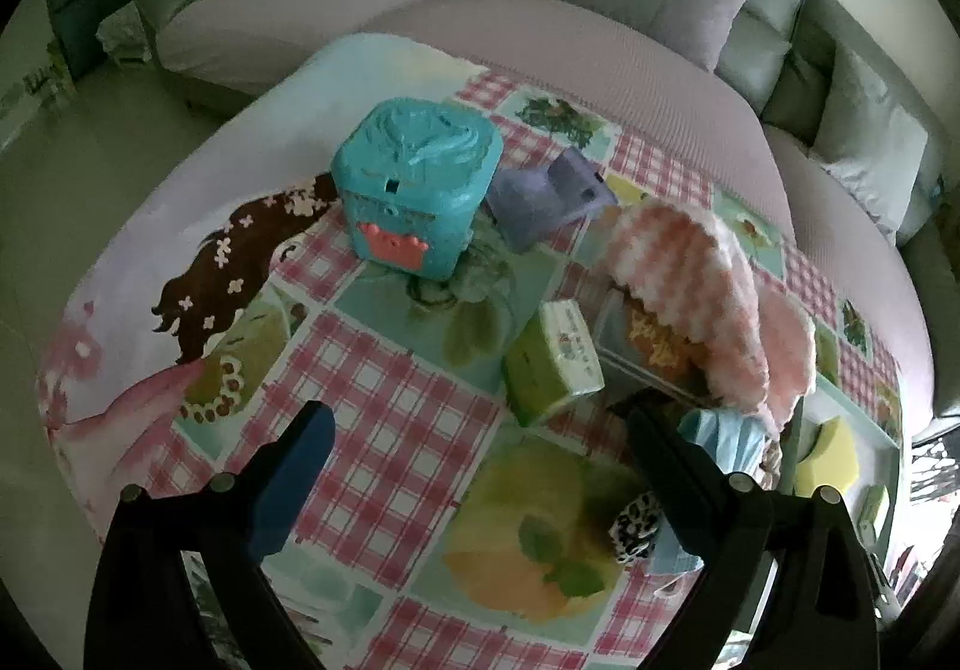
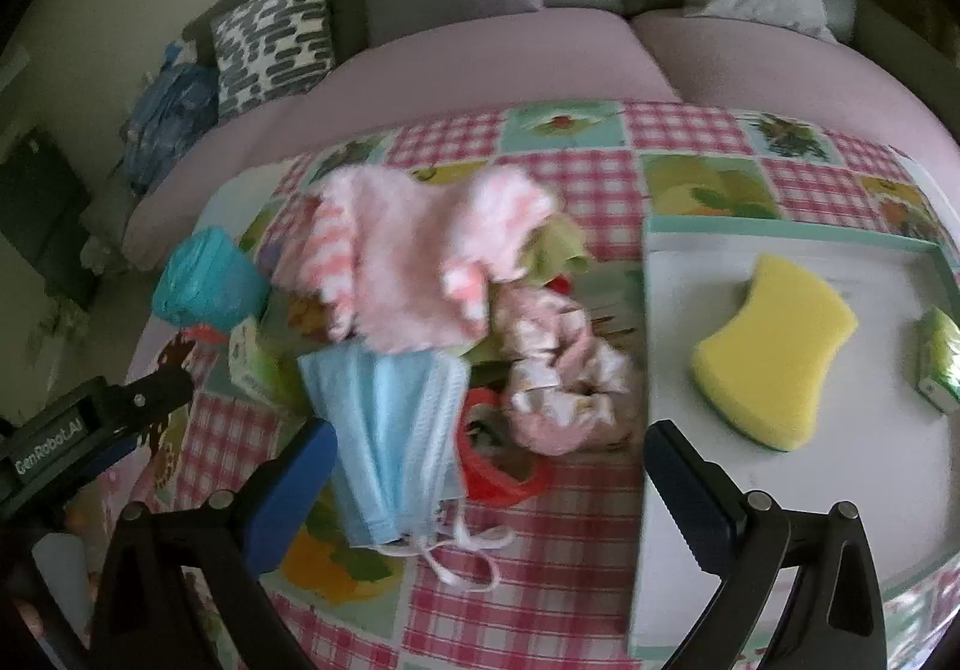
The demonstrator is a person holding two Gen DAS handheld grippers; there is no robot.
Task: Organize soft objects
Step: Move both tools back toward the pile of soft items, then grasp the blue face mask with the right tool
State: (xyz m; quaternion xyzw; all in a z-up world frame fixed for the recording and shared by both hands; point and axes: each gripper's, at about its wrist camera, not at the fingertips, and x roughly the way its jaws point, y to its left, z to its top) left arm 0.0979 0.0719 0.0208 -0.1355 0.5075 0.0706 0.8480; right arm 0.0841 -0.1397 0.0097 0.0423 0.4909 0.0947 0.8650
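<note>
Fingers: your right gripper stands with its two fingers wide apart and nothing between the pads; your left gripper is spread just as wide, also empty.
Face mask: the blue face mask lies just ahead of your right gripper's left finger, its lower corner close beside that blue pad, its white ear loops trailing toward the gap between the fingers.
Pink cloth: the fluffy pink knit sits beyond the mask, farther out from your right fingertips, overlapping the mask's far edge; the picture is blurred there.
Floral fabric: a crumpled pink-and-white piece rests ahead of the gap, between the two right fingers, with a red ring partly under it.
Sponge: the yellow sponge lies on the white tray, beyond and outside your right gripper's right finger.
Green packet: a small green packet stands tilted ahead of your left gripper, nearer its right finger.
Teal cube: the teal cube sits well beyond the left fingertips, roughly centred, with a purple block just beside it.
Leopard item: a small leopard-print piece lies close against the inside of your left gripper's right finger.
Surface: everything rests on the checked patchwork cloth.
</note>
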